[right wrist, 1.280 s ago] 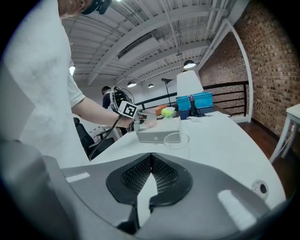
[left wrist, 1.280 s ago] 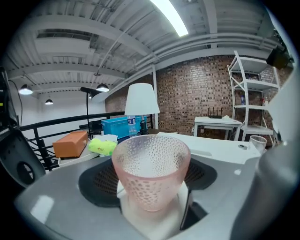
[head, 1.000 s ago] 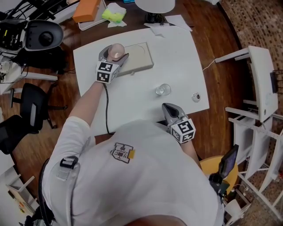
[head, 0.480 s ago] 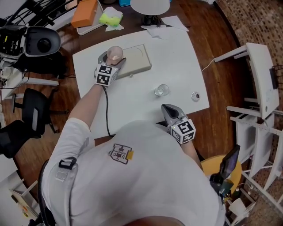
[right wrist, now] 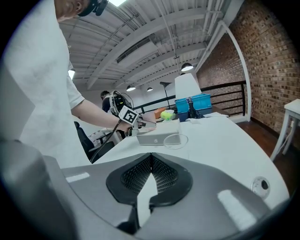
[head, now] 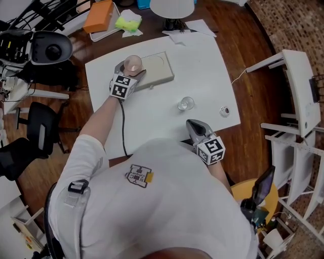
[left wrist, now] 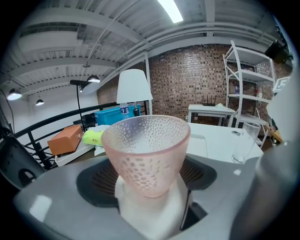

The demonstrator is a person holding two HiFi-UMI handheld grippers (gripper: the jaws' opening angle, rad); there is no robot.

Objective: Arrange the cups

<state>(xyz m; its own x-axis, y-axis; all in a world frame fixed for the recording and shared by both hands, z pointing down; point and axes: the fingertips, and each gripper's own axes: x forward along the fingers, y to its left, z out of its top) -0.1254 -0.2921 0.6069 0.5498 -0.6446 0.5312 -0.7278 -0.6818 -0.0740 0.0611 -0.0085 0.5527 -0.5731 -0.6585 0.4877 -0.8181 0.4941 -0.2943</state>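
Observation:
A pink dimpled cup [left wrist: 146,154] stands upright between the wide-spread jaws of my left gripper [left wrist: 149,180], which is shut on it. In the head view this cup [head: 133,62] and the left gripper [head: 132,67] are over the left end of a beige tray [head: 158,66] on the white table [head: 202,60]. A clear glass cup [head: 186,103] stands alone mid-table, to the right of the tray; it shows too in the right gripper view [right wrist: 176,140]. My right gripper [head: 194,125] rests shut and empty near the table's front edge, short of the glass.
A small round object [head: 225,111] lies near the table's right edge. A lamp base [head: 172,7], papers, an orange box [head: 99,10] and a yellow-green item [head: 127,19] sit at the back. A white rack [head: 298,96] stands to the right and a black chair [head: 35,126] to the left.
The left gripper with the pink cup has tilted slightly over the tray's left end. The right gripper has kept still.

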